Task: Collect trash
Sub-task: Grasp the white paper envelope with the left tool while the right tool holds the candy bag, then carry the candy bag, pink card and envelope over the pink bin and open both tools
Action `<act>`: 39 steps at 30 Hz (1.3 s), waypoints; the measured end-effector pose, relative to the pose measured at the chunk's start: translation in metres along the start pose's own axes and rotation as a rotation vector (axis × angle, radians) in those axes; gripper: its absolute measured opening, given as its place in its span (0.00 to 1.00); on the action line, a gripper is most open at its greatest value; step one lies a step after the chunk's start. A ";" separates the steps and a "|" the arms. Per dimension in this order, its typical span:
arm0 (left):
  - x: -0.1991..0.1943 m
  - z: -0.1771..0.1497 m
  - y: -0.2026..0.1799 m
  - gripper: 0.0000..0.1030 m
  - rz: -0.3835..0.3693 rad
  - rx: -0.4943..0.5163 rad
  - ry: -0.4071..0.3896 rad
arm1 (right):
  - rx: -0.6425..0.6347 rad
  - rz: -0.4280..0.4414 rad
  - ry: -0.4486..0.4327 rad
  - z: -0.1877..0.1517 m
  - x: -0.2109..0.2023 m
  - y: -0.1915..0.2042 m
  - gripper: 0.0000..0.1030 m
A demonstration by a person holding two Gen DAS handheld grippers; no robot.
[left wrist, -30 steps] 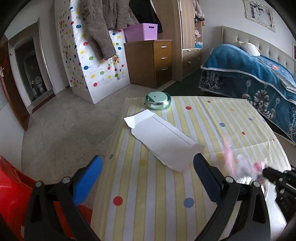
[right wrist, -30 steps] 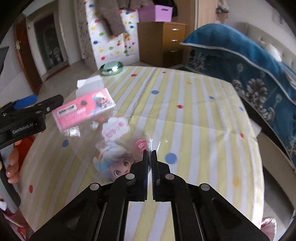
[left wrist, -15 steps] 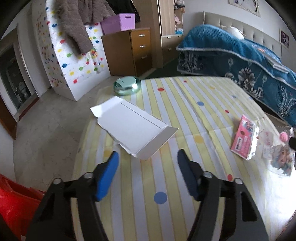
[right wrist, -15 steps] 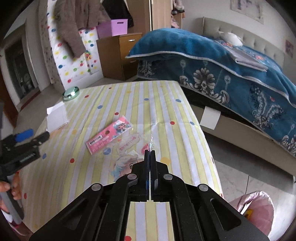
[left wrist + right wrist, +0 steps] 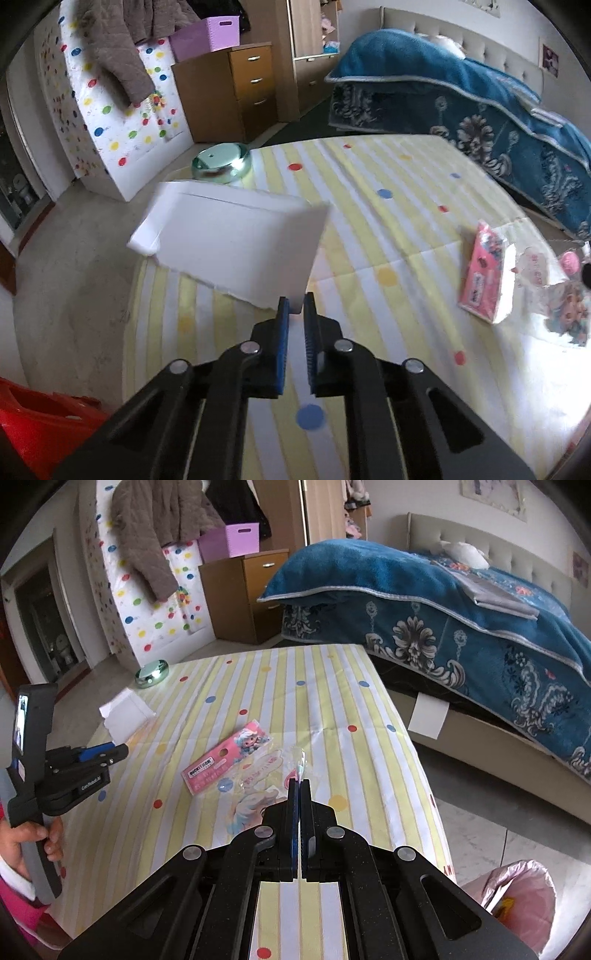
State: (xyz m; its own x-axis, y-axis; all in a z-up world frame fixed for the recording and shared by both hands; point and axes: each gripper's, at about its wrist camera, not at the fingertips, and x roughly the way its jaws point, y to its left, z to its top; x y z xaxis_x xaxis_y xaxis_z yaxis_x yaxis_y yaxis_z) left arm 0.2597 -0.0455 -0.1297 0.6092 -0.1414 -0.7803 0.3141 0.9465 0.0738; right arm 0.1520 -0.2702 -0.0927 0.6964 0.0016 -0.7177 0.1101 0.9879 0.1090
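Left hand-held gripper (image 5: 294, 308): jaws just closed, pinching the near corner of the white flattened cardboard box (image 5: 236, 240), which tilts up over the striped, dotted surface (image 5: 388, 221) near a round metal tin (image 5: 221, 166). Right hand-held gripper (image 5: 298, 786): clenched on the edge of a clear cartoon-printed wrapper (image 5: 255, 775) with its pink card (image 5: 225, 757), mid-surface.

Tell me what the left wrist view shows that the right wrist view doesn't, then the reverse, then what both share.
Left wrist only: the red bin at lower left, and the left gripper shut on the white card's corner.

Right wrist only: the pink bag on the floor, the hand holding the left gripper, and the right gripper shut on the clear wrapper.

Both: the striped table, pink packet, silver tin and blue blanket.
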 end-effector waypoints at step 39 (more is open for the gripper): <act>-0.186 -0.039 -0.320 0.00 -0.640 0.524 -0.206 | 0.332 -0.389 -0.211 -0.123 -0.206 -0.181 0.00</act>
State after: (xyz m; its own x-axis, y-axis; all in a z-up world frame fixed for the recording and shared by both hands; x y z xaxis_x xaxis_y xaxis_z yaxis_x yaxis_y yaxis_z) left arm 0.0171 -0.3102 -0.0322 0.3037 -0.7016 -0.6446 0.9086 0.4168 -0.0255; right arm -0.0984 -0.4305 -0.0490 0.6830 -0.4188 -0.5984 0.5816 0.8075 0.0988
